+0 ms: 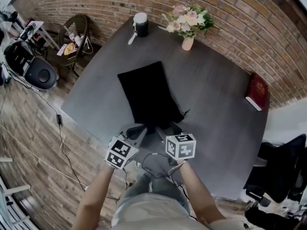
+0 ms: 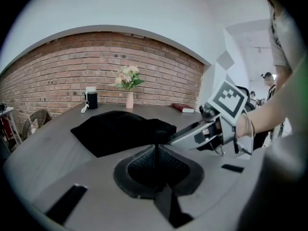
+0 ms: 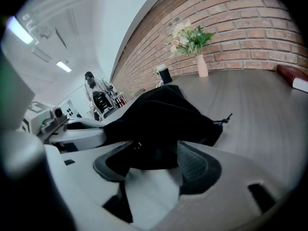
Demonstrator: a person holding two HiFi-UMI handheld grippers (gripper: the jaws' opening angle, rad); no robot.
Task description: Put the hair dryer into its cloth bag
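Cloth bag, black. L gripper nips thin strand of bag's near edge; R gripper clamps cloth beside it. Risk: uneven tug, cloth slips free.

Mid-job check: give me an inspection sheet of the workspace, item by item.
Surface: dark grey table, no spills seen.
Job's things: black cloth bag lies mid-table, mouth toward the person; hair dryer not seen in any view.
Clutter: flower vase, black-and-white canister and red book, all apart from the bag.
Grippers: left gripper fingers shut on a thin black strip at the bag's mouth; right gripper fingers shut on bag cloth.
Cables: cable on the floor left of the table.
Surroundings: brick wall, chair holding items, wooden floor.
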